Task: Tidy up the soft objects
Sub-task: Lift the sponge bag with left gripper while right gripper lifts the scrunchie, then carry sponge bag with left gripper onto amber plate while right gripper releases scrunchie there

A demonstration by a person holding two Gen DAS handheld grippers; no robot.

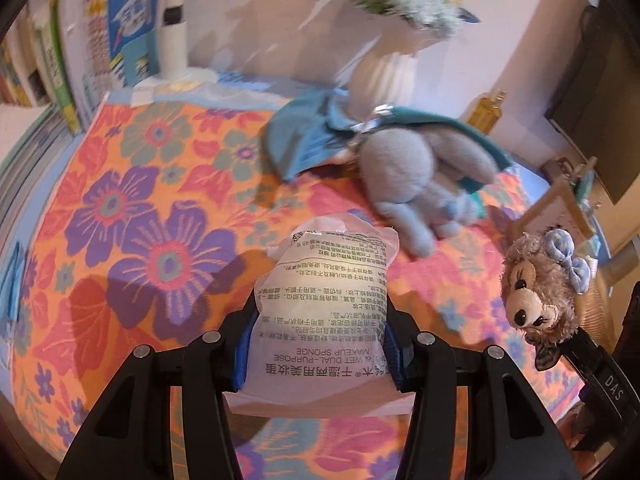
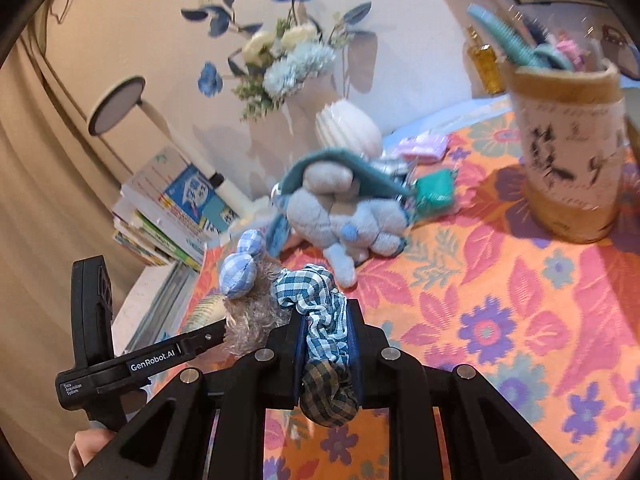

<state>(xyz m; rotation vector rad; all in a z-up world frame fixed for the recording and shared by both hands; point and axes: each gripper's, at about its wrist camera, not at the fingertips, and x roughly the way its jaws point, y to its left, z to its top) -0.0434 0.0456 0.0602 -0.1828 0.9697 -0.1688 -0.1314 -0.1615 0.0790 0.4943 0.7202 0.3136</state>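
Over the floral table (image 2: 500,300), the right gripper (image 2: 326,344) is clamped on a checked scrunchie (image 2: 320,304), the left gripper (image 1: 316,344) on a makeup sponge packet (image 1: 324,312). Back right, the cylindrical holder (image 2: 572,152) carries combs (image 2: 508,36) and perhaps hair clips, blurred. White vase (image 2: 348,128) holds flowers (image 2: 288,60).

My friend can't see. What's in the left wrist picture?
The left hand-held gripper squeezes a white makeup sponge packet above a bright flowered cloth. A grey plush bunny lies behind it, and a brown plush bear peeks in at right.
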